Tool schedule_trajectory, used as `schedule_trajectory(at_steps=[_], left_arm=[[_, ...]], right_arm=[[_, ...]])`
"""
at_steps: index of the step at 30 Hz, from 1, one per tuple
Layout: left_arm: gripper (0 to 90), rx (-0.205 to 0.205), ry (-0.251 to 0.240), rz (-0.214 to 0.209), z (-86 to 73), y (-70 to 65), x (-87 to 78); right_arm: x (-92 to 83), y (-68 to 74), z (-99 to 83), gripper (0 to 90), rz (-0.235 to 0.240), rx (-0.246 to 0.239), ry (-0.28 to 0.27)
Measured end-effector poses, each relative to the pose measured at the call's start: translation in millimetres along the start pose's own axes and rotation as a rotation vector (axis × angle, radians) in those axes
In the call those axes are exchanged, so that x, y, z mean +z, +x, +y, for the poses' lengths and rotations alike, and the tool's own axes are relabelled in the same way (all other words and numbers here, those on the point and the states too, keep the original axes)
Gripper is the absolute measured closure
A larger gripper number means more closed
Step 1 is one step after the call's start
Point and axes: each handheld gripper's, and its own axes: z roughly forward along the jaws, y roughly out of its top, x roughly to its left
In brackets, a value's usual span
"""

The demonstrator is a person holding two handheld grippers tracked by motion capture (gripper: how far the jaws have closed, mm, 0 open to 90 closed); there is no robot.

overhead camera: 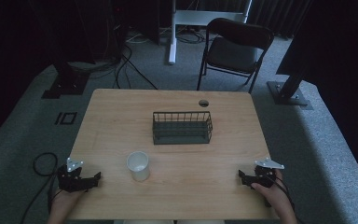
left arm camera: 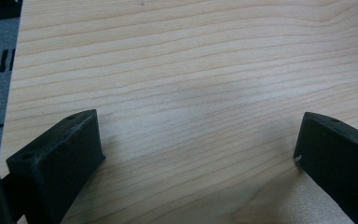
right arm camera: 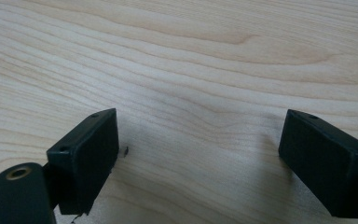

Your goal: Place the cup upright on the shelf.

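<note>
From the high view we see a pale wooden bench (overhead camera: 116,121) with a black wire basket (overhead camera: 182,127) standing near its middle, slightly toward the far side, and a white cup (overhead camera: 138,165) upright on the wood nearer to us, in front of the basket's left end and apart from it. A small round hole (overhead camera: 203,103) sits in the bench top beyond the basket, close to the far edge. Our left tool (overhead camera: 92,179) rests at the near left corner of the bench, held by the left hand (overhead camera: 65,200), with its grey three-cornered plate on top; the cup stands to its right, clear of it. Our right tool (overhead camera: 242,176) lies at the near right corner in the right hand (overhead camera: 271,189), well apart from both cup and basket. In the left gripper view the left tool (left arm camera: 198,140) has its two black jaws spread wide with bare wood grain between them, gripping nothing. In the right gripper view the right tool (right arm camera: 198,140) is likewise spread wide over bare wood, empty. Beyond the bench a dark folding chair (overhead camera: 235,49) stands on the grey carpet, and black cables trail across the floor at the left.
</note>
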Motion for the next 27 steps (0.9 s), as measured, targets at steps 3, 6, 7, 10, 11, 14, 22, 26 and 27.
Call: schedule_trajectory(at_steps=[3,6,7,10,11,14,22,26,27], left_arm=[[1.0,0.006,0.0,-0.005,-0.4,1.3,-0.3],[0.9,0.01,0.0,-0.008,-0.4,2.0,-0.4],[1.0,0.011,0.0,-0.009,-0.5,2.4,-0.4],[1.0,0.003,0.0,-0.001,-0.5,2.8,-0.4],[1.0,0.002,0.0,-0.001,-0.5,2.8,-0.3],[0.9,0.002,0.0,-0.001,-0.5,2.8,-0.3],[0.9,0.003,0.0,-0.001,-0.6,2.8,-0.3],[0.9,0.002,0.0,-0.001,-0.6,2.7,-0.3],[0.9,0.003,0.0,-0.001,-0.6,2.7,-0.3]], right_arm=[[0.1,0.1,0.0,11.4,0.001,-0.002,0.001],[0.1,0.2,0.0,11.3,0.001,-0.002,0.001],[0.1,0.1,0.0,11.4,0.001,-0.002,0.001],[0.1,0.1,0.0,11.3,0.001,-0.002,0.0],[0.1,0.1,0.0,11.3,0.001,-0.002,0.0],[0.1,0.2,-0.1,11.3,0.001,-0.001,0.0],[0.0,0.5,-0.1,11.3,0.002,-0.004,0.0],[0.0,0.6,-0.1,11.3,0.003,-0.005,0.0],[-0.1,0.6,-0.1,11.3,0.006,-0.007,0.0]])
